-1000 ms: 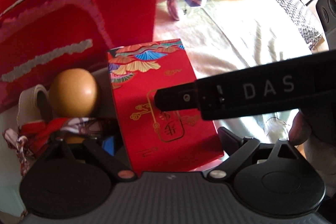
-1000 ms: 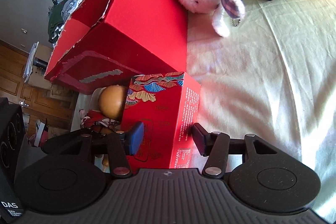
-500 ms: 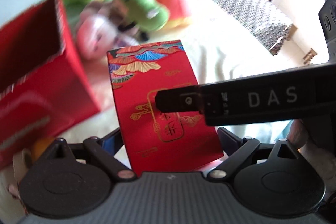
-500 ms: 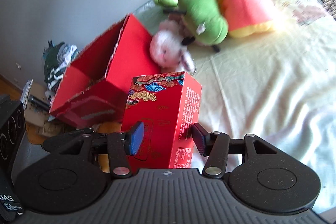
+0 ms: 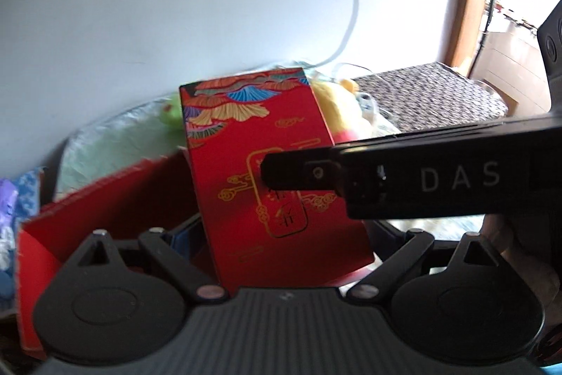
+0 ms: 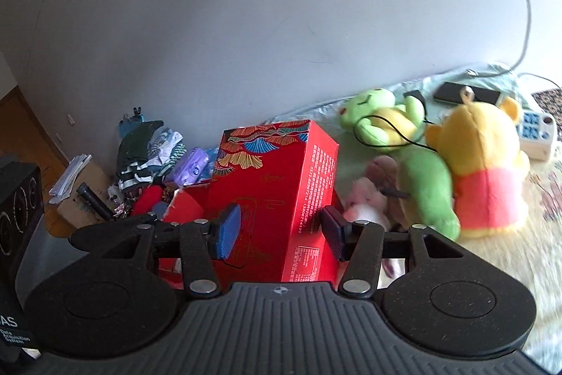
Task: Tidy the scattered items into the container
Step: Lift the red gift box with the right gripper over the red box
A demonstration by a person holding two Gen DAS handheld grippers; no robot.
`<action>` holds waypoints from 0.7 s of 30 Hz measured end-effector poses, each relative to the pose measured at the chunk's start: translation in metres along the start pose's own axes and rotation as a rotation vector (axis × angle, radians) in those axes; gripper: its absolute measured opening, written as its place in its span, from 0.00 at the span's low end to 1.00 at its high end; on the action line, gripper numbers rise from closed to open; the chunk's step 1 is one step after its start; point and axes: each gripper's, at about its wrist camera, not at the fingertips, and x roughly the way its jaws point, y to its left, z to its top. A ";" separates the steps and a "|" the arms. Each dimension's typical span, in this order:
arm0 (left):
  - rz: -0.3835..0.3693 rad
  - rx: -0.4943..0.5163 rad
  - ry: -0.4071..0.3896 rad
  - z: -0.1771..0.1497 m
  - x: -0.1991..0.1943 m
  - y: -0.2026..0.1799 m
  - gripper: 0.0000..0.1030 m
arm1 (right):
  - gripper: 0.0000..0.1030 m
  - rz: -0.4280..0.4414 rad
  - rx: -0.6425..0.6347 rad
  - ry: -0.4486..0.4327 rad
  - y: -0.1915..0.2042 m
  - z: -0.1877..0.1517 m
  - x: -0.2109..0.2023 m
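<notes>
- Centrally, the tall red printed box (image 6: pixel 277 199) is clamped between the blue pads of the right gripper (image 6: pixel 279 229), whose jaws are held about half open on the box's two sides.
- The same box (image 5: pixel 267 171) is also gripped by the left gripper (image 5: pixel 284 234); its blue left pad is seen against the box's side, while the right pad is hidden behind the box, so that contact cannot be told.
- Across the front of the box, in the left wrist view, one black finger of the right gripper (image 5: pixel 298 174) is seen, marked with white letters.
- The box is held upright, clear of the bedding, above and just beside the open red container (image 6: pixel 184 209), which lies behind it to the left.
- To the right of the box, a pink plush rabbit (image 6: pixel 368 202) is seen low down, with a green plush frog (image 6: pixel 421 178) and a yellow plush bear (image 6: pixel 484 171) beyond it on the pale sheet (image 6: pixel 527 255).
- Behind the plush toys, a phone (image 6: pixel 467 92) and a white power strip (image 6: pixel 537 130) are laid near the grey wall (image 6: pixel 246 23).
- To the left of the box, a heap of clothes (image 6: pixel 147 150) is seen on the floor.
</notes>
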 end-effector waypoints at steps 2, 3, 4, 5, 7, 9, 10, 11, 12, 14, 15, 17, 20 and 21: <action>0.039 -0.017 0.012 0.004 0.004 0.025 0.90 | 0.53 0.020 -0.028 0.027 0.014 0.011 0.019; 0.061 -0.020 0.016 0.005 0.007 0.037 0.90 | 0.53 0.032 -0.043 0.047 0.021 0.015 0.031; 0.084 -0.025 0.023 0.005 0.011 0.049 0.90 | 0.53 0.042 -0.055 0.071 0.028 0.018 0.044; 0.102 -0.035 0.031 0.005 0.014 0.061 0.90 | 0.53 0.051 -0.063 0.100 0.034 0.018 0.057; 0.114 -0.066 0.061 0.002 0.020 0.086 0.90 | 0.53 0.065 -0.059 0.159 0.043 0.015 0.084; 0.092 -0.111 0.099 -0.005 0.028 0.111 0.90 | 0.53 0.074 -0.024 0.200 0.042 0.010 0.106; 0.074 -0.137 0.124 -0.009 0.035 0.122 0.90 | 0.53 0.074 0.000 0.218 0.040 0.008 0.118; 0.057 -0.165 0.152 -0.014 0.043 0.130 0.90 | 0.52 0.072 0.028 0.236 0.039 0.006 0.127; 0.039 -0.186 0.176 -0.019 0.050 0.138 0.90 | 0.51 0.068 0.061 0.258 0.035 0.004 0.136; 0.008 -0.205 0.225 -0.028 0.062 0.148 0.87 | 0.50 0.043 0.108 0.298 0.027 -0.002 0.154; -0.002 -0.206 0.247 -0.031 0.071 0.151 0.87 | 0.50 0.024 0.120 0.318 0.022 -0.006 0.162; -0.020 -0.198 0.287 -0.037 0.084 0.153 0.87 | 0.50 -0.007 0.135 0.359 0.018 -0.010 0.175; -0.057 -0.200 0.348 -0.039 0.102 0.158 0.87 | 0.50 -0.062 0.117 0.393 0.018 -0.014 0.189; -0.073 -0.204 0.368 -0.039 0.106 0.160 0.87 | 0.50 -0.084 0.109 0.402 0.018 -0.015 0.193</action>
